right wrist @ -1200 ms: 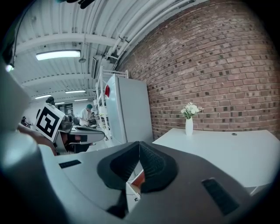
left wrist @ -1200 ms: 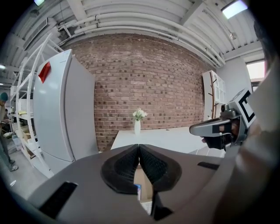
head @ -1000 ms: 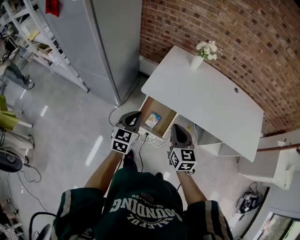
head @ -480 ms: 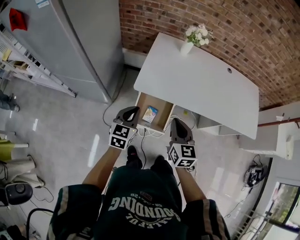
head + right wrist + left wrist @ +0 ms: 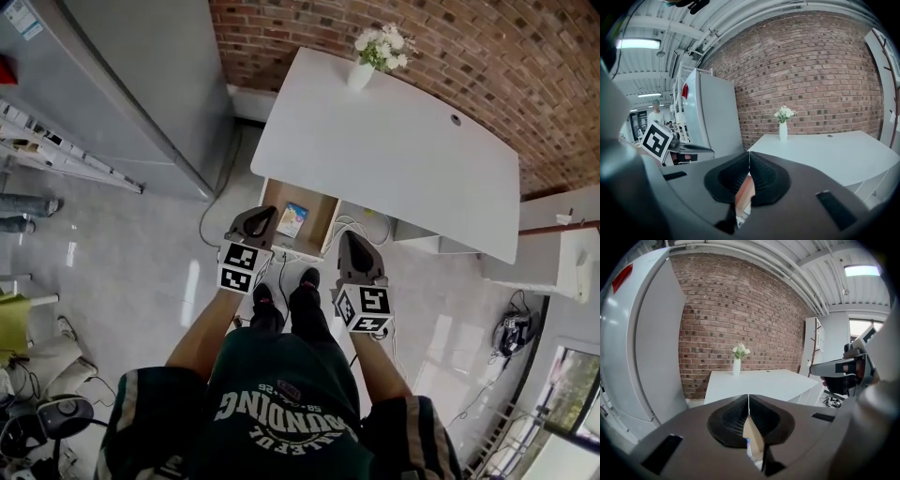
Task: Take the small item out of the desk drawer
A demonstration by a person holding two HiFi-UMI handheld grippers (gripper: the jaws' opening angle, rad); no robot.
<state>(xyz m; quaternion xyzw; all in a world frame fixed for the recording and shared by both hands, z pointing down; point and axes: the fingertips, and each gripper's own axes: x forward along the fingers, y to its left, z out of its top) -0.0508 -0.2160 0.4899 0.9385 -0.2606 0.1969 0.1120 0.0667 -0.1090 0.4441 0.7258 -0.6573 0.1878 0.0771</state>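
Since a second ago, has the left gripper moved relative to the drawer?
Yes. The left gripper has edged toward the open drawer; its tip now overlaps the drawer's left edge.

In the head view, the white desk top point(image 5: 394, 150) hides the rear of the open wooden drawer point(image 5: 319, 214), and the dark left gripper point(image 5: 263, 217) covers the drawer's lower left corner. The flat blue-and-white item point(image 5: 293, 219) inside it is too small to identify. The tall grey cabinet point(image 5: 141, 84) is cut off by the frame's upper left edges. In both gripper views, only a brown sliver of the drawer shows beneath the jaws. At the right gripper view's middle left, a distant person point(image 5: 656, 115) is too small to make out.
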